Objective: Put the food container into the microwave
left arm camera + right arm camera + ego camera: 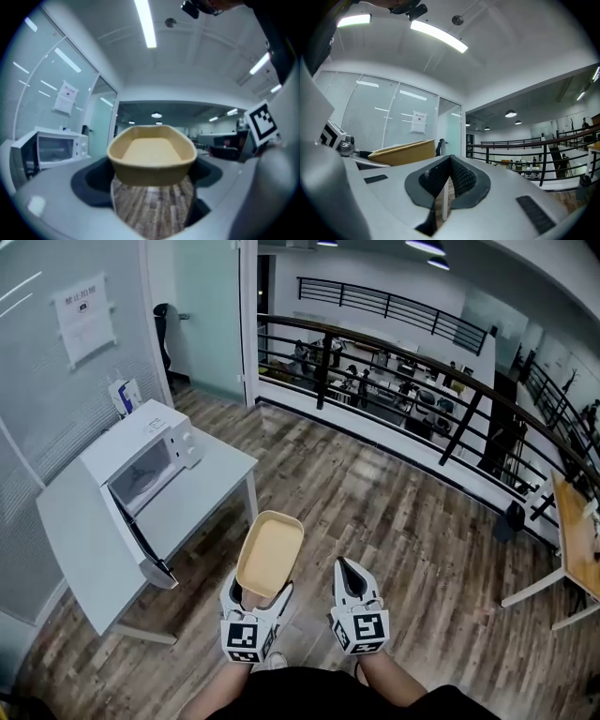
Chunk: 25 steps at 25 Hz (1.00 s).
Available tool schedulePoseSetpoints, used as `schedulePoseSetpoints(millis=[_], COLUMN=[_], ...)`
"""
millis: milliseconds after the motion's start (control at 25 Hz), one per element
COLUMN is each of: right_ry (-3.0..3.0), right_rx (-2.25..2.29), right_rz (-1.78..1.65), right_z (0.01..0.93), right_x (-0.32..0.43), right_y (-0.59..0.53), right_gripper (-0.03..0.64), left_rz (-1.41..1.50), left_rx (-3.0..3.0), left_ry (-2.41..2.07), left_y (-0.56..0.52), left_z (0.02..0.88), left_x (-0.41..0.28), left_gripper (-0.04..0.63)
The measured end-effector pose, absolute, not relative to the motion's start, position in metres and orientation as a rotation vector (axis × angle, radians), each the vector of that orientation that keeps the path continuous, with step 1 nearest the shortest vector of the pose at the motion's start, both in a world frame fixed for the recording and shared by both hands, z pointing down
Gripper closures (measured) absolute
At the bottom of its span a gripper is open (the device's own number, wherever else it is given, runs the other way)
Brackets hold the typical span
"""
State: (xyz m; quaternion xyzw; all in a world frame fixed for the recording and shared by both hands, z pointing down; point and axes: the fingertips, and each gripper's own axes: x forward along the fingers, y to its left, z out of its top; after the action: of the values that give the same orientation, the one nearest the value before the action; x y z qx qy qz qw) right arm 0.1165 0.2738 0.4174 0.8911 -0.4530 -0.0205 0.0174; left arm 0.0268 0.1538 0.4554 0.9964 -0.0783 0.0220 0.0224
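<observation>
A tan, oval food container (270, 554) is held level over the wooden floor, with my left gripper (255, 601) shut on its near end. In the left gripper view the container (152, 154) sits between the jaws and looks empty. To the left, the white microwave (141, 465) stands on a white table (202, 488) with its door (141, 540) swung open; it also shows in the left gripper view as the microwave (51, 147). My right gripper (344, 568) is beside the container on the right, shut and holding nothing; its own view shows the jaws meeting at the tip (450, 161) and the container (403, 152) to its left.
A glass wall with a paper notice (82, 317) runs behind the microwave table. A dark railing (412, 352) borders the wooden floor (394, 512) ahead. A second table (577, 540) stands at the right edge.
</observation>
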Motion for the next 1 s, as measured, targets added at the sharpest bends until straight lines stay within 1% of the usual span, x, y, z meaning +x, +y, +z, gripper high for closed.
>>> schedulePoseSetpoints(millis=[400,680,1000], right_ry=[-1.452,-1.498,-1.617], right_rx=[2.751,2.736,2.678], right_rz=[-0.055,-0.044,-0.078], right_z=[0.419,0.426,0.412], right_x=[0.131,0.162,0.21], right_y=[0.211,0.173,0.123], right_gripper=[0.612,0.612,0.612], left_rz=[0.059,0.022,0.012], left_rx=[3.107,3.107,3.106], left_ry=[-0.283,-0.337,-0.457], left_y=[0.098,0.065,0.027], left_z=[0.451,0.449,0.442], left_x=[0.038,0.061,0.098], left_gripper=[0.109,0.109,0.109])
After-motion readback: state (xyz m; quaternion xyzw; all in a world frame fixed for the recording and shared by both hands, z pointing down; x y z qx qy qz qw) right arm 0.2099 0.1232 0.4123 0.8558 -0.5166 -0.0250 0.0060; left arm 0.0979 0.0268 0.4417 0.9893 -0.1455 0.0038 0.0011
